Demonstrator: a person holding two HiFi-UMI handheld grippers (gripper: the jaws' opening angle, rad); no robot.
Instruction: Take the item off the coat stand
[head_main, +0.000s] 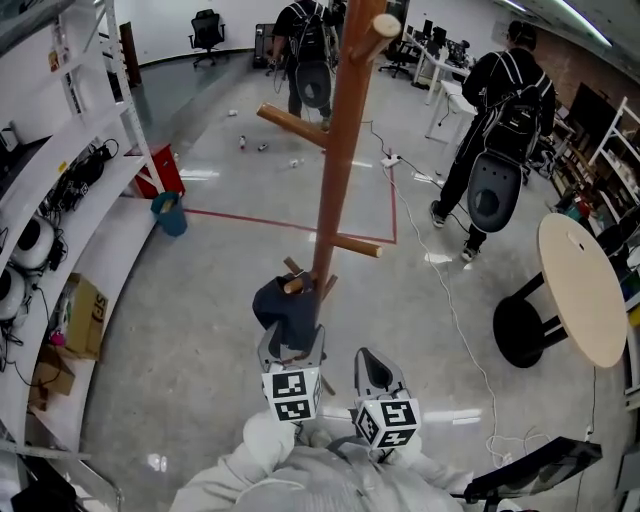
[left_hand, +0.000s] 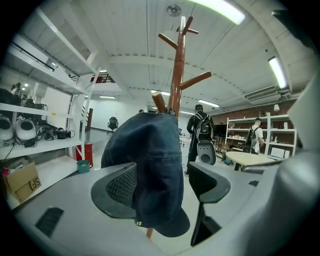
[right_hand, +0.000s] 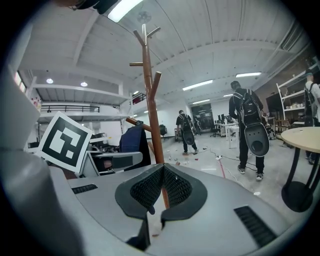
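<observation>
A dark blue cap (head_main: 283, 310) hangs on a low peg of the brown wooden coat stand (head_main: 338, 150). My left gripper (head_main: 291, 350) is raised to it, jaws wide apart. In the left gripper view the cap (left_hand: 150, 170) hangs down between the jaws of this gripper (left_hand: 162, 182). The left pad lies against the cloth and a gap shows at the right pad. The stand's trunk (left_hand: 176, 85) rises behind. My right gripper (head_main: 376, 378) is held just to the right, away from the cap. Its jaws (right_hand: 161, 187) are closed with nothing in them, and the stand (right_hand: 149, 100) and cap (right_hand: 132, 140) are ahead.
White shelves (head_main: 60, 200) with boxes and gear run along the left. A round table (head_main: 585, 290) stands at the right. Two people (head_main: 495, 130) with backpacks walk beyond the stand. A red bin (head_main: 160, 170), a teal bucket (head_main: 170, 213) and floor cables lie around.
</observation>
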